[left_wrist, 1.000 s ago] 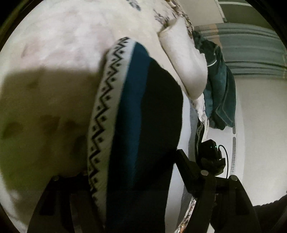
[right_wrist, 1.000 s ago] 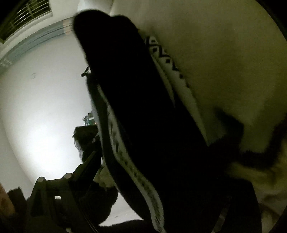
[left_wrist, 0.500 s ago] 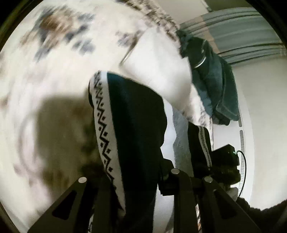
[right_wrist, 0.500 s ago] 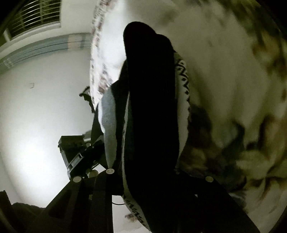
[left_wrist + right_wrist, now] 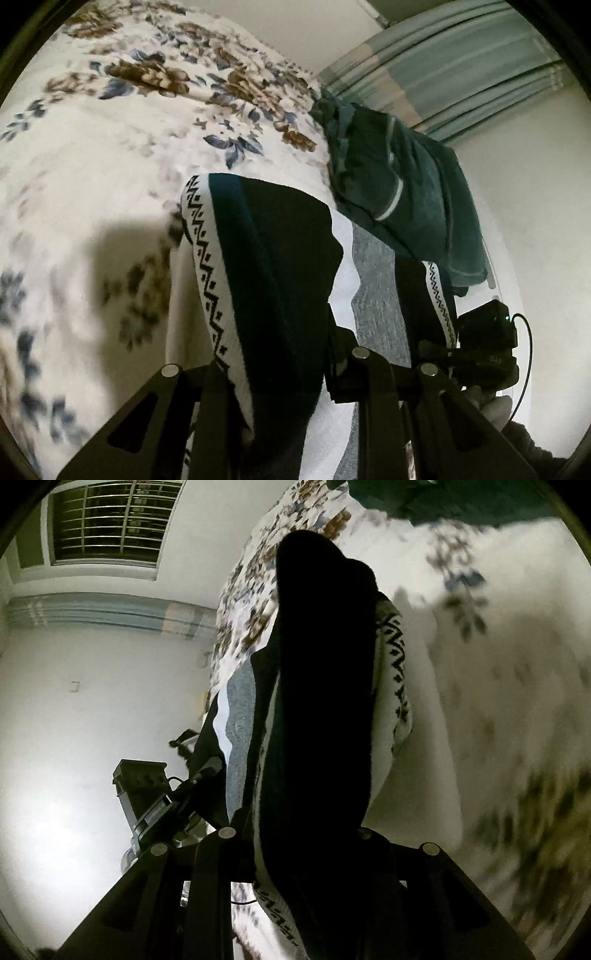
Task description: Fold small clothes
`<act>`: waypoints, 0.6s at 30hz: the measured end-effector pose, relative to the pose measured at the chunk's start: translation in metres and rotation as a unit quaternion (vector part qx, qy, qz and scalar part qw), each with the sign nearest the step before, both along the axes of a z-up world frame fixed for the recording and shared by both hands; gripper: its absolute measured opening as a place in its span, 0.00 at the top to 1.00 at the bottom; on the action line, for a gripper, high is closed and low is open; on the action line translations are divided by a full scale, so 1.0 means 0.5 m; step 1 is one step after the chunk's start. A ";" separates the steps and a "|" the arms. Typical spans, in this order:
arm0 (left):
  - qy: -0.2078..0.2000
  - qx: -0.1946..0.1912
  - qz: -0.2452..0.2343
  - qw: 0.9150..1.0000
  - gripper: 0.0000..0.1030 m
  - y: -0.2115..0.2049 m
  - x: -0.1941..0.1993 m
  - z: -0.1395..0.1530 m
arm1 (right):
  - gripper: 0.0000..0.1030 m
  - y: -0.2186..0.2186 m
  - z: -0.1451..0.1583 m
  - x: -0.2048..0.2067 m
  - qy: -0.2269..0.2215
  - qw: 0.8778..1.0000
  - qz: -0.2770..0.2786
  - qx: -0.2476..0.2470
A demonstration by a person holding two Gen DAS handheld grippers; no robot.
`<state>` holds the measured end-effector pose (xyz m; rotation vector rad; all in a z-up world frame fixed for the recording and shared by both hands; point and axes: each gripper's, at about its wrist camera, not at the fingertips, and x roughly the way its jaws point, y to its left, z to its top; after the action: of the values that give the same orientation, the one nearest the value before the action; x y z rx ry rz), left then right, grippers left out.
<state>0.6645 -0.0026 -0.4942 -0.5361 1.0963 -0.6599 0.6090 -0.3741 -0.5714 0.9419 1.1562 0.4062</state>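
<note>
1. Left gripper [image 5: 280,373]: jaws drawn in tight on the garment [image 5: 273,280], a knitted piece in dark teal and black with a white band of black zigzag. Cloth fills the gap between the fingers and rises up and away from them.
2. Right gripper [image 5: 299,834]: likewise clamped on the same garment [image 5: 317,709]; the fabric bunches between its fingers and blocks most of that view as a dark mass, with the zigzag band showing at its right edge.
3. The garment hangs stretched between the two grippers, lifted clear above the floral bedspread [image 5: 110,155]. A grey-and-white panel of it shows to the right in the left wrist view.
4. Far right on the bedspread, a dark green towel [image 5: 402,192] with pale stripes lies heaped near the bed's edge.
5. Beyond the bed: white wall, and a barred window [image 5: 107,524] in the right wrist view.
</note>
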 end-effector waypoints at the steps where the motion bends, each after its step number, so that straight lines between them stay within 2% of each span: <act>1: 0.009 0.005 -0.001 1.000 0.83 -0.005 0.023 -0.018 | 0.73 0.014 -0.011 0.024 0.005 1.000 -0.001 -0.004; 4: 0.042 0.020 -0.004 0.999 0.82 -0.008 0.057 -0.068 | 0.73 0.007 -0.039 0.079 0.027 0.999 -0.002 -0.028; 6: 0.068 0.022 -0.004 0.997 0.77 -0.007 0.067 -0.094 | 0.70 0.021 -0.063 0.098 0.047 0.998 0.000 -0.043; 8: 0.077 0.017 -0.008 0.997 0.76 -0.009 0.065 -0.097 | 0.61 0.020 -0.064 0.086 0.055 0.996 0.000 -0.067; 9: 0.078 0.022 -0.008 0.997 0.73 -0.008 0.060 -0.093 | 0.48 0.021 -0.057 0.079 0.060 0.994 -0.001 -0.086; 10: 0.077 0.031 -0.007 0.996 0.70 -0.007 0.055 -0.087 | 0.42 0.026 -0.050 0.069 0.064 0.992 -0.002 -0.108; 12: 0.076 0.054 0.001 0.996 0.56 -0.001 0.041 -0.075 | 0.40 0.035 -0.039 0.051 0.063 0.986 -0.001 -0.157; 13: 0.071 0.071 0.009 0.995 0.53 0.004 0.031 -0.067 | 0.34 0.031 -0.033 0.035 0.066 0.981 -0.006 -0.181; 15: 0.047 0.105 0.029 0.993 0.41 0.013 0.013 -0.053 | 0.33 0.033 -0.029 0.013 0.069 0.972 -0.017 -0.222; 16: 0.026 0.135 0.042 0.990 0.36 0.015 -0.002 -0.045 | 0.32 0.041 -0.028 0.012 0.074 0.970 -0.025 -0.232; 18: -0.005 0.185 0.062 0.981 0.15 0.010 -0.024 -0.031 | 0.28 0.011 -0.050 -0.018 0.095 0.960 -0.035 -0.263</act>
<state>0.6524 0.0021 -0.5098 -0.2761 1.1343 -0.3361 0.5999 -0.3687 -0.5966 0.5578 1.3133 -0.0582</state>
